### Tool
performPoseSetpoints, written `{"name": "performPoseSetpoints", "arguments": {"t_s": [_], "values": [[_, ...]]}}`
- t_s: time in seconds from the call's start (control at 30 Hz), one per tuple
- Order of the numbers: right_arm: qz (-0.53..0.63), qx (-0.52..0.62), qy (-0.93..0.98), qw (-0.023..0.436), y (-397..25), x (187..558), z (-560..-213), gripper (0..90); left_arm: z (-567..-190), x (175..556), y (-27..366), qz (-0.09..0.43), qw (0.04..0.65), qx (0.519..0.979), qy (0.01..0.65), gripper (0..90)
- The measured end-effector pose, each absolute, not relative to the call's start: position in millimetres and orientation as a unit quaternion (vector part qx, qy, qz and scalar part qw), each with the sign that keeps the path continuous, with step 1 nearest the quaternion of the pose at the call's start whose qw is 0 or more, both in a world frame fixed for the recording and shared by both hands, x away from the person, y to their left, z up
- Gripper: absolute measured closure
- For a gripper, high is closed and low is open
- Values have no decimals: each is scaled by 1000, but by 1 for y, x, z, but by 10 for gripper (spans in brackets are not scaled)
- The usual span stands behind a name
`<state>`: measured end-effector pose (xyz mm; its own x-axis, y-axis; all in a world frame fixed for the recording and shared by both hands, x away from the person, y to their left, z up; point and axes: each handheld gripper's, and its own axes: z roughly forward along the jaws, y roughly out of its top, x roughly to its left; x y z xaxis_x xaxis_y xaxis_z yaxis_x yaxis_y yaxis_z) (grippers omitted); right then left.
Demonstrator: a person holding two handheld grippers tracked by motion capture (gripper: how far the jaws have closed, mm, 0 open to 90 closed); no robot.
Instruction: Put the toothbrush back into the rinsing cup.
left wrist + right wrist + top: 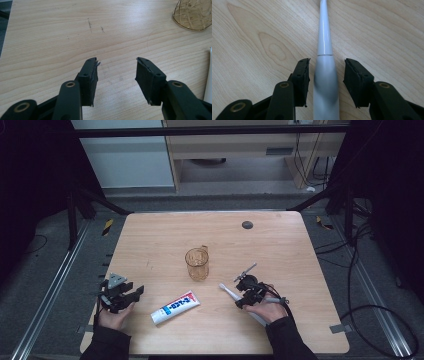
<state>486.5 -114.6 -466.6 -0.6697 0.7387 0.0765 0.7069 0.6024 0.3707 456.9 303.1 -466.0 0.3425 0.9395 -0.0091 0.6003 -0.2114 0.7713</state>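
Note:
A white electric toothbrush [230, 292] [325, 75] lies flat on the wooden table [280, 240], head toward the middle. My right gripper [248, 292] [326, 63] is open, one jaw on each side of the handle with a gap to each pad. An amber see-through cup [197, 264] [193, 13] stands upright at the table's centre. A white toothpaste tube [175, 307] with blue and red print lies between the two hands; its edge [208, 75] shows at the right of the left gripper view. My left gripper [131, 296] [116, 63] is open over bare wood at the near left.
A small dark round disc [247, 224] sits near the table's far edge. Faint pen marks [90, 24] cross the wood ahead of the left gripper. Black frame legs, cables and grey floor surround the table.

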Motion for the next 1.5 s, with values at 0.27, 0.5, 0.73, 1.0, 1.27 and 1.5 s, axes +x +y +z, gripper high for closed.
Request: {"name": "performPoseSetpoints", "arguments": {"t_s": [0.27, 0.5, 0.73, 1.0, 1.27, 1.5], "values": [[178, 401, 897, 46, -113, 486, -471, 591, -466, 457, 303, 241, 351, 740, 520, 515], [173, 405, 896, 56, -112, 486, -471, 669, -466, 457, 303, 241, 351, 740, 520, 516], [174, 411, 893, 54, -113, 487, -470, 677, -466, 457, 303, 241, 351, 740, 520, 516], [192, 422, 884, 54, -117, 486, -462, 681, -466, 457, 303, 241, 352, 739, 521, 516], [220, 429, 874, 63, -122, 485, -450, 682, -466, 457, 303, 241, 352, 739, 521, 516], [252, 432, 863, 74, -129, 484, -438, 683, -466, 457, 303, 241, 353, 739, 521, 516]]}}
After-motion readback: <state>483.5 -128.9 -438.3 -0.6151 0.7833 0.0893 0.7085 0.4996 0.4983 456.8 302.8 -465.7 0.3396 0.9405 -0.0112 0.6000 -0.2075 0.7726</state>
